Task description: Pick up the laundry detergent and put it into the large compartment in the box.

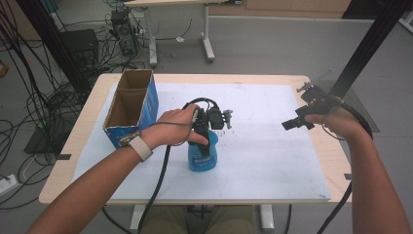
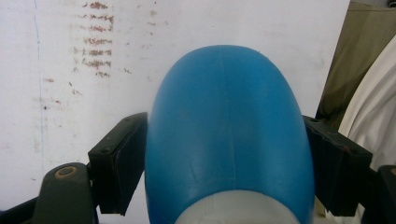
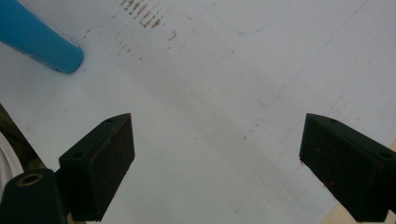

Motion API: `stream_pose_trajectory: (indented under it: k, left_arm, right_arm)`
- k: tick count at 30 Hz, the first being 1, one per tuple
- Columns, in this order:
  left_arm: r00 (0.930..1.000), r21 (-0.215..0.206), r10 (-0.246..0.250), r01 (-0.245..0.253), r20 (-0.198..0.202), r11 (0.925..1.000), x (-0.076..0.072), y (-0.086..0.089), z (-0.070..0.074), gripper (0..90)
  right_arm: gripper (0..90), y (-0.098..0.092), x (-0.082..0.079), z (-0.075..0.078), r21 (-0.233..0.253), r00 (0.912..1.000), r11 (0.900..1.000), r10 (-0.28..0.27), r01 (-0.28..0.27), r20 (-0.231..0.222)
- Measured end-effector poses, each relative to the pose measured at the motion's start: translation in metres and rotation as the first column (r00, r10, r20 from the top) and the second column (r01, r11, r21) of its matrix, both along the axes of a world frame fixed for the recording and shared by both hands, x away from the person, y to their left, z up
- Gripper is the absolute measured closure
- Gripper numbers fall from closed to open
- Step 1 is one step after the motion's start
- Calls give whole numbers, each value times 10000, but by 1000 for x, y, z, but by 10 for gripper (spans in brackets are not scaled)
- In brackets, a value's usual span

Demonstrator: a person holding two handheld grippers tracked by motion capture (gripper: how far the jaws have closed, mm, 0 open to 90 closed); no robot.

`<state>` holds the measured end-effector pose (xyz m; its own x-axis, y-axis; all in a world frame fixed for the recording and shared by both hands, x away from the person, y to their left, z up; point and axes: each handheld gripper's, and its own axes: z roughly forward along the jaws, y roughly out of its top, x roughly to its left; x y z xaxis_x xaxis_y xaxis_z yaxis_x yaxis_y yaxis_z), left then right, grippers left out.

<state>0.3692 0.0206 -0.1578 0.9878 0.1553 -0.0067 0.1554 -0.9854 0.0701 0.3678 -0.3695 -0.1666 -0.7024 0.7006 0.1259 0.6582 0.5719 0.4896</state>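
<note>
Left gripper (image 1: 203,139): jaws clamped on either flank of the blue bottle (image 2: 229,140), which stands on the table (image 1: 272,165). Keep squeeze even, lift straight; smooth curved walls may slip. Right gripper (image 3: 215,163): jaws wide open, bottle well beyond them.

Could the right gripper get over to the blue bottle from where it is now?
Probably yes. The right gripper is open, and bare white mat lies between it and the blue bottle. The left gripper already clamps the bottle's sides.
</note>
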Motion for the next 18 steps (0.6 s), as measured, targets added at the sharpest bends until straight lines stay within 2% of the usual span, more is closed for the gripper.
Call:
stream_pose_trajectory:
  k: [7,18]
  left_arm:
    - [9999,-6,-54,55,138,10000,-3,0,-1,287]
    - [9986,69,26,-30,524,10000,-9,-1,-1,290]
  right_arm:
    - [103,-1,-1,0,23,10000,10000,-15,15,7]
    - [103,-2,-3,1,-17,10000,10000,-38,38,48]
